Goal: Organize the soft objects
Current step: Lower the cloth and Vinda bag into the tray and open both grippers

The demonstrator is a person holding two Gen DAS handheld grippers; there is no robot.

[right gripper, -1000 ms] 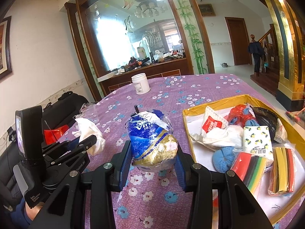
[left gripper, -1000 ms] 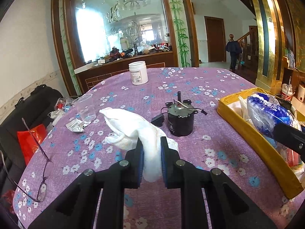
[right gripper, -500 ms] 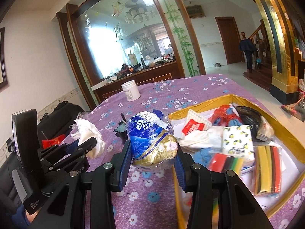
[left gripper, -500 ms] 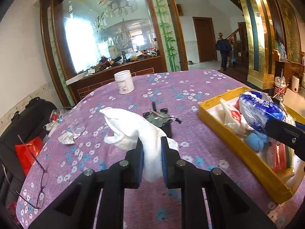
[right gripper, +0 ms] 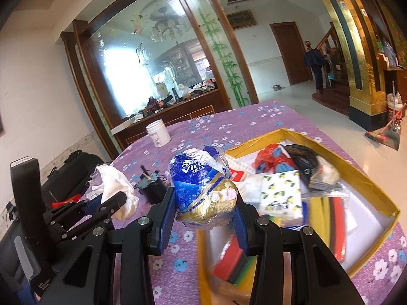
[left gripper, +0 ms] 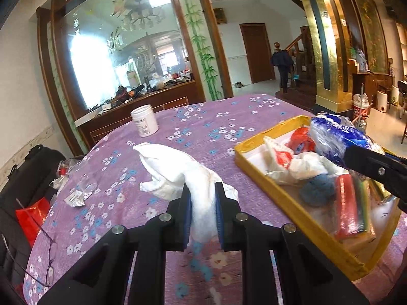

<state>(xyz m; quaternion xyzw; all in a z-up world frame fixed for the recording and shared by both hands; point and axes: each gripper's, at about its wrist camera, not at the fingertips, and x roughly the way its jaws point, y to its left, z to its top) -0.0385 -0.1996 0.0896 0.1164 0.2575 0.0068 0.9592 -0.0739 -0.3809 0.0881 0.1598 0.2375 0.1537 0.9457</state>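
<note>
My left gripper is shut on a white cloth and holds it above the purple flowered tablecloth. My right gripper is shut on a blue and gold tissue pack, held over the near left edge of the yellow box. The box also shows in the left wrist view, with the tissue pack above it. The box holds several soft things: white cloths, a blue ball, red and striped packs, a lemon-print pack. The left gripper with the cloth shows at the left of the right wrist view.
A white jar stands far back on the table. A black motor sits left of the box. Glasses, a clear cup and a red bag lie at the left edge. A person stands by the far door.
Both grippers have moved right toward the yellow box with their loads. The tissue pack now hangs over the box's edge. The motor has passed out of the left wrist view.
</note>
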